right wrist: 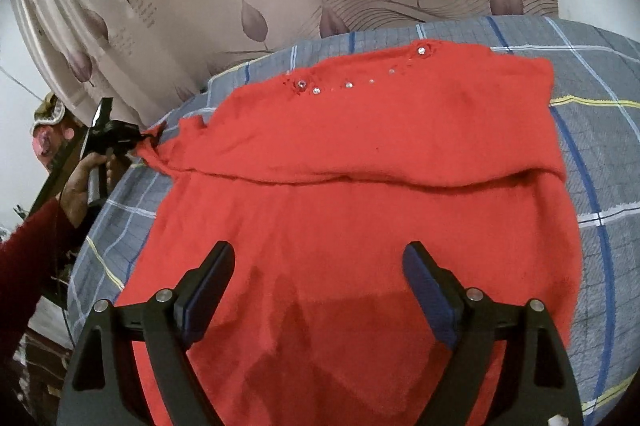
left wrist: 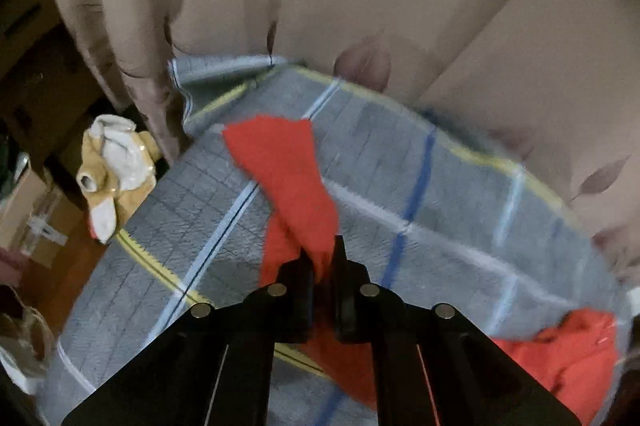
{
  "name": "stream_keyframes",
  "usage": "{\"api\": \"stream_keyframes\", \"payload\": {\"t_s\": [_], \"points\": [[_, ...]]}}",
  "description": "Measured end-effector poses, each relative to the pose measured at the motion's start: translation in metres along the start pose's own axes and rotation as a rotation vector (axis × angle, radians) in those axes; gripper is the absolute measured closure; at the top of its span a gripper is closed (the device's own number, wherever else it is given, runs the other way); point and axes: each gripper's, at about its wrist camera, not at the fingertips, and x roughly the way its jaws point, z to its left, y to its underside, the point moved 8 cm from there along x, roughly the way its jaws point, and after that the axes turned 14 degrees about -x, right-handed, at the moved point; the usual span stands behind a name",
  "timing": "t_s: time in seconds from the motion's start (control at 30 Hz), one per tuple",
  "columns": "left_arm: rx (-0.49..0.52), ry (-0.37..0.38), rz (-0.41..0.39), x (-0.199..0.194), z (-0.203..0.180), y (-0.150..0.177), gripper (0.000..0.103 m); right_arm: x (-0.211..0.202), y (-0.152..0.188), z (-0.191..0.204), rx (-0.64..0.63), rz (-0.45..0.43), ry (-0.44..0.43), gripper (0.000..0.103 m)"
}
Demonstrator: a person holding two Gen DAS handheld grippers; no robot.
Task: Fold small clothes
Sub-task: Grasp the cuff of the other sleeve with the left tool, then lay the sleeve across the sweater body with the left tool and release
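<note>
Left tool (left wrist: pixel 322 258) is clamped on the sleeve end of the red sweater (right wrist: pixel 360 186); right tool (right wrist: pixel 320 266) hangs wide open above the body, gripping nothing. The sweater lies on a plaid-covered bed (right wrist: pixel 600 114). Risk: a thin pinch may slip, or pulling may drag the folded top askew. No containers seen.

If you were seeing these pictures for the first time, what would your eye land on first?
The bright red knitted sweater spread over the grey checked bed cover dominates, with small shiny gems along its far edge. The left gripper is pinched shut on a stretched piece of it at the left. The right gripper hovers open above its near part.
</note>
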Motion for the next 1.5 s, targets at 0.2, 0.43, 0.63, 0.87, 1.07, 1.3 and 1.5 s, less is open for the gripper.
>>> {"api": "stream_keyframes", "payload": {"t_s": [0.2,0.43,0.63,0.87,1.07,1.3,1.5], "points": [[0.128,0.293,-0.108,-0.119,-0.099,0.027,0.096,-0.014,-0.001,-0.014,0.093,-0.083,-0.03,0.019],[0.517,0.59,-0.089,-0.219,-0.293,0.168,0.095,-0.042,0.003,-0.036,0.225,-0.163,-0.021,0.018],[0.833,0.646,0.098,-0.164,-0.381,0.339,0.03,-0.066,0.018,-0.056,0.27,-0.17,-0.008,0.016],[0.716,0.634,0.061,-0.146,-0.345,0.331,0.027,-0.087,0.018,-0.074,0.256,-0.191,-0.018,0.016],[0.528,0.518,0.039,-0.133,-0.241,0.296,0.015,-0.079,-0.025,-0.099,0.241,-0.2,-0.055,0.016],[0.445,0.416,0.043,-0.095,-0.17,0.291,0.015,-0.032,-0.086,-0.166,0.153,-0.147,0.05,0.017],[0.408,0.435,0.085,-0.087,-0.161,0.297,0.015,-0.001,-0.085,-0.145,-0.152,-0.01,0.066,0.082]]}}
